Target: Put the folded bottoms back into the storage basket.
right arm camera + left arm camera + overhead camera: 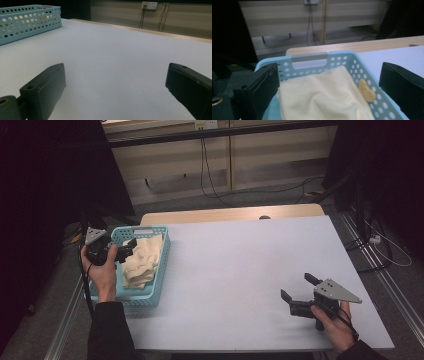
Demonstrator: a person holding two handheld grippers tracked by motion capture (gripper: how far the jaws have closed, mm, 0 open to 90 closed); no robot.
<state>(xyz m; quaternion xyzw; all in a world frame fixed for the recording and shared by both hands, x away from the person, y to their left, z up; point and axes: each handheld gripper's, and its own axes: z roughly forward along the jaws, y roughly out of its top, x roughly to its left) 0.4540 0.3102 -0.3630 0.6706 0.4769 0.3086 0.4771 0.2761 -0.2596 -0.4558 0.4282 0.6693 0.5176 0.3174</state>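
A person sits at a white table (pixel 240 270) w/ a two-jaw gripper in each hand. At the table's left edge sits a light-blue perforated basket (pixel 161 270); a pale yellow cloth (pixel 142 261) lies crumpled inside it, filling most of the floor.

The left gripper (pixel 129 248) hovers over the basket's left side, pointing across at the cloth. Its jaws stand wide apart w/ nothing between them; the left gripper view shows the cloth below and between the two black jaws, not pinched. A small fold of cloth (pixel 366 90) pokes out against the basket's right wall.

The right gripper (pixel 299 287) sits near the table's front right corner, well apart from the basket, jaws also spread and empty, aimed across bare tabletop.

Risks, as a judgement: the cloth looks loosely piled, so part of it may spring up or slump over the rim. The basket sits at the table's left edge and looks light; a knock from the left gripper or its trailing cable could push it off or tip it. A jaw tip could also catch a perforation or the fold by the wall and drag cloth back out.
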